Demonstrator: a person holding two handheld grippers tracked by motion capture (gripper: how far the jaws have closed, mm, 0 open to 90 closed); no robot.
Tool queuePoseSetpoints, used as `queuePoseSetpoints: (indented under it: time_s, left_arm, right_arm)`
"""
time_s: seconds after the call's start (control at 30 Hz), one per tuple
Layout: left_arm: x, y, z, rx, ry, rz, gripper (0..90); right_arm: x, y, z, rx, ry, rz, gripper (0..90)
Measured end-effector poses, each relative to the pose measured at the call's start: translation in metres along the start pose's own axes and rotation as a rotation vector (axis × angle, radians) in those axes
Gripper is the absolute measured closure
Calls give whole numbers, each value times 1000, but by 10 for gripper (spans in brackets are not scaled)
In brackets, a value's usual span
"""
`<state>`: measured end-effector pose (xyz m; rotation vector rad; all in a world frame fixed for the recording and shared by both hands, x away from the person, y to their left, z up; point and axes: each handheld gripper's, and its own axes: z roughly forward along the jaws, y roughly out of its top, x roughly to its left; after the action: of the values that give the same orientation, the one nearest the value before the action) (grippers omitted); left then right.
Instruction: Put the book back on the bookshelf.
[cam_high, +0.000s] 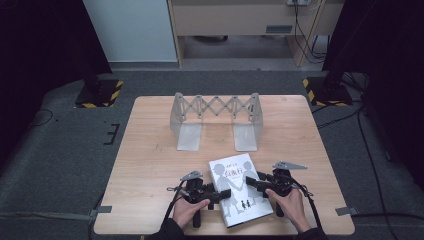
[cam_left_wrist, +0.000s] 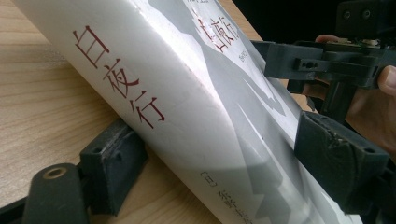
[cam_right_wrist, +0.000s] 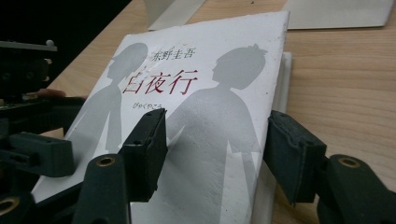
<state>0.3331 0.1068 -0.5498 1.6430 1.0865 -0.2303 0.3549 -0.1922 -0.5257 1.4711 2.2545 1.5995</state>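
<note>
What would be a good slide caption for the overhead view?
Two hand-held grippers, left and right, flank a white book before a metal bookstand.

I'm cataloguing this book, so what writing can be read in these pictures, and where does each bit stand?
"白夜行", red, on the book spine.
"白夜行", red, on the front cover.
"东野圭吾", small and grey, above that title; a soft reading.
A small line under the cover title: too blurred to read.
"[日]" low on the spine; the characters after it are cut off.

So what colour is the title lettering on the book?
Dark red on the book, clearest in the right gripper view.
</note>
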Motion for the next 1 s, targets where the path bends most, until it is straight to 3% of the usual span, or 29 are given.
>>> queuePoseSetpoints:
  time_s: [0.2,0.33,0.57,0.73,0.8,0.9,1.0]
  left_arm:
    - [2,1,-1,13,-10,11,177]
    - [5,1,-1,7,-38,-20,196]
    - [5,1,0,11,-46,-18,196]
    - [4,3,0,8,-39,-6,187]
    - [2,5,-2,7,-42,18,194]
    - [-2,12,-4,-58,-49,29,230]
    - [-3,16,-5,-90,-58,38,267]
  right_arm:
    - [3,0,-1,-9,5,-26,428]
    - [2,0,-3,-18,16,-30,467]
    - [5,1,-4,-26,29,-52,491]
    - [6,2,-7,-41,40,-63,527]
    - [7,2,-9,-52,52,-65,541]
    - [8,5,-12,-77,72,-68,555]
    - [12,8,-14,-121,87,-95,581]
